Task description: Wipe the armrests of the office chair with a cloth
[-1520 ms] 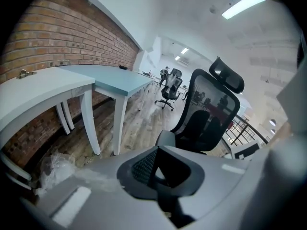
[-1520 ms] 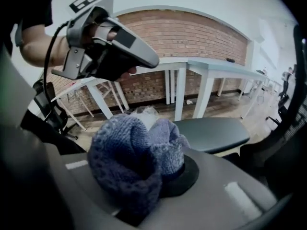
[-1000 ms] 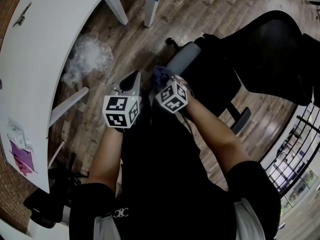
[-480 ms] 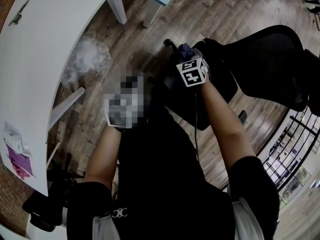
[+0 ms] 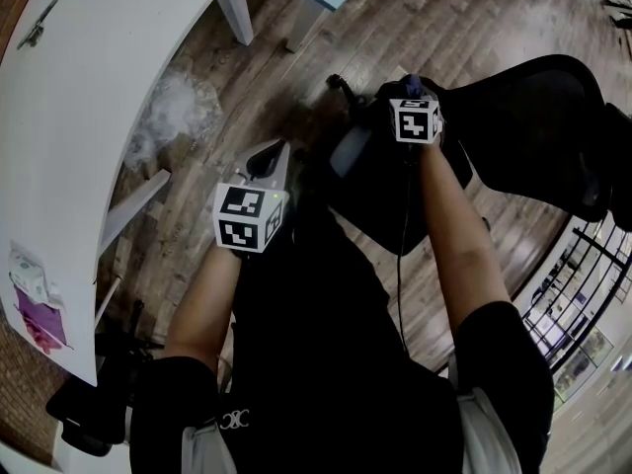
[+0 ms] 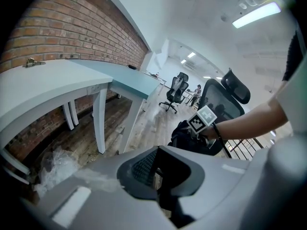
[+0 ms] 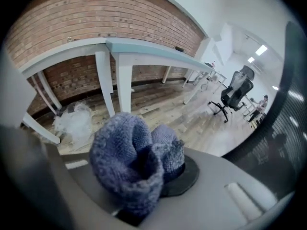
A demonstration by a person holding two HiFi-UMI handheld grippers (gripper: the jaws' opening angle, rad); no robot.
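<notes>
Knitted blue-grey cloth (image 7: 127, 152) fills the right tool (image 7: 148, 181), whose jaws are clamped on the bunched fabric. The left tool (image 6: 162, 166) has its jaws together with nothing between them. It is held apart from the chair and aimed toward it.

In the head view, the right tool sits at the far end of the grey armrest (image 5: 349, 153) of the black office chair (image 5: 533, 107), next to the seat back. Contact between cloth and pad cannot be confirmed.

Judgement: the wipe of this armrest is under way, with the stroke at the pad's far end. No mark on the pad shows how much is cleaned. The second armrest is not in view and is presumed outstanding.

A white desk (image 5: 89, 87) stands at the left, well apart from the chair.
</notes>
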